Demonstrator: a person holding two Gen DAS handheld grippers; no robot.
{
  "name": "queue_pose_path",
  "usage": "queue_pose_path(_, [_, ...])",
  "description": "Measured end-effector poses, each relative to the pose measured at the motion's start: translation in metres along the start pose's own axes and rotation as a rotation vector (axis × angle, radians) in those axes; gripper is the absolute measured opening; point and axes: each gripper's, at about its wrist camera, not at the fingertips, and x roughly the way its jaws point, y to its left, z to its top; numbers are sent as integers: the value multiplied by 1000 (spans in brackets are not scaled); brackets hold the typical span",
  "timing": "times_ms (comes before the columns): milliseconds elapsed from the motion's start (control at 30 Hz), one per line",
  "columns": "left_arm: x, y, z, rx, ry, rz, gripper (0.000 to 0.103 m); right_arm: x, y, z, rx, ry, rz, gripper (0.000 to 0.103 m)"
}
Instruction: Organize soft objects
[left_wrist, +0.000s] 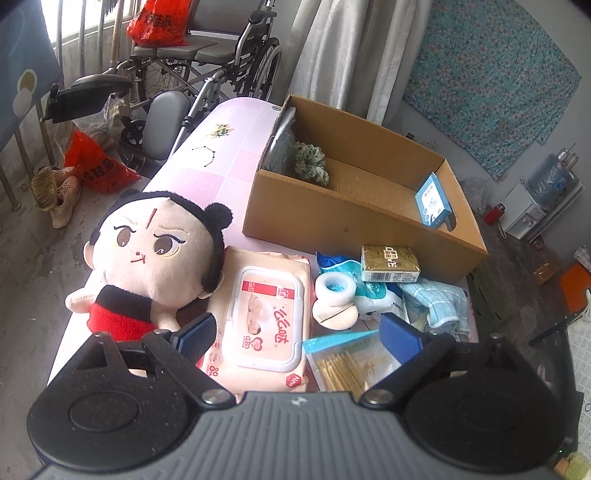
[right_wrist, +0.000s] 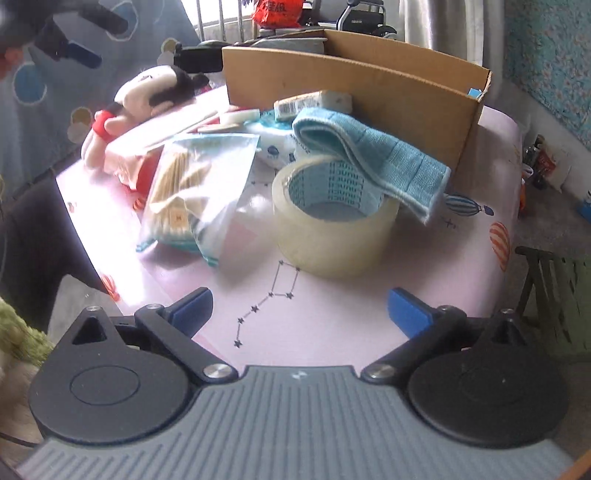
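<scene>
A plush doll (left_wrist: 155, 254) with black hair and a red top lies at the table's left, beside a pink wet-wipes pack (left_wrist: 264, 325). My left gripper (left_wrist: 299, 336) hovers open over the wipes pack, nothing between its pads. A cardboard box (left_wrist: 369, 206) holds a green scrunchie (left_wrist: 312, 162) and a small blue packet (left_wrist: 433, 201). A light blue cloth (right_wrist: 373, 155) drapes over a clear tape roll (right_wrist: 334, 218). My right gripper (right_wrist: 299, 310) stands open above bare pink tablecloth, short of the tape roll. The doll (right_wrist: 144, 99) shows far left there.
A bag of cotton swabs (right_wrist: 188, 184), a small white tape roll (left_wrist: 336, 290), a gold tissue pack (left_wrist: 389, 263) and a round puff (left_wrist: 334, 317) crowd the table middle. A wheelchair (left_wrist: 207, 62) stands behind the table. A green stool (right_wrist: 554, 295) is at the right edge.
</scene>
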Motion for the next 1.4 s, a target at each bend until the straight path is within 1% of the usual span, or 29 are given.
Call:
queue_pose_path(100, [0, -3, -3, 10, 2, 9, 96, 19, -4, -9, -11, 36, 31, 102])
queue_pose_path(133, [0, -4, -3, 14, 3, 15, 96, 25, -3, -15, -35, 51, 22, 102])
queue_pose_path(167, [0, -5, -3, 23, 0, 22, 96, 22, 0, -20, -71, 12, 7, 102])
queue_pose_path(200, [1, -6, -3, 31, -2, 28, 96, 30, 4, -17, -90, 3, 0, 102])
queue_pose_path(333, [8, -9, -1, 40, 9, 28, 96, 28, -3, -17, -57, 3, 29, 102])
queue_pose_path(600, [20, -5, 3, 33, 26, 16, 96, 28, -2, -16, -66, -3, 21, 102])
queue_pose_path(867, [23, 8, 10, 15, 9, 7, 96, 29, -2, -15, -64, -2, 21, 102])
queue_pose_path(1033, [23, 14, 18, 6, -19, -1, 96, 30, -2, -14, -67, 4, 23, 102])
queue_pose_path(1167, [25, 17, 22, -3, -17, -13, 96, 32, -1, -12, -68, 12, 25, 102])
queue_pose_path(1400, [33, 20, 28, 20, -14, -24, 96, 34, -1, -10, -68, 19, 26, 102])
